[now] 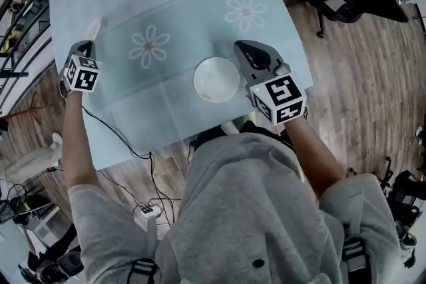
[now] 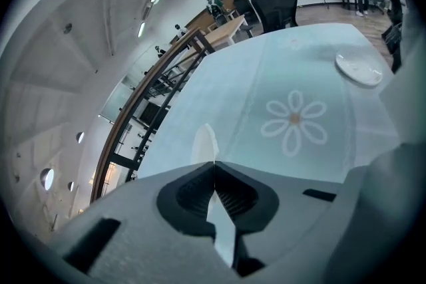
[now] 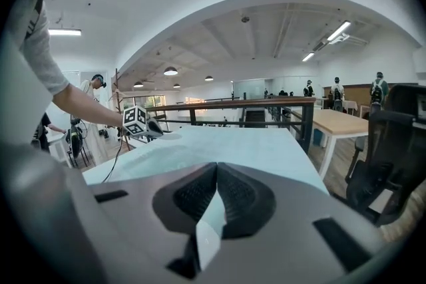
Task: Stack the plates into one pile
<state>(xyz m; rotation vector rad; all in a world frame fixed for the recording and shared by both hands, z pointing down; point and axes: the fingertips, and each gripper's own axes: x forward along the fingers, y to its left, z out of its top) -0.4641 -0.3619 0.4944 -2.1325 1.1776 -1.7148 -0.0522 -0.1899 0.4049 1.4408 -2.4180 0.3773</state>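
Left gripper (image 1: pixel 88 44) clamped tight on rim of held white plate (image 1: pixel 94 28). Plate tilted over left side of flowered tablecloth (image 1: pixel 166 3). Second white plate (image 1: pixel 216 79) lies flat near front edge, well apart from the first, just left of right gripper (image 1: pixel 241 46). Right jaws together, nothing between them.

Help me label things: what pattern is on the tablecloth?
Pale blue tablecloth with white flowers, best in the head view.
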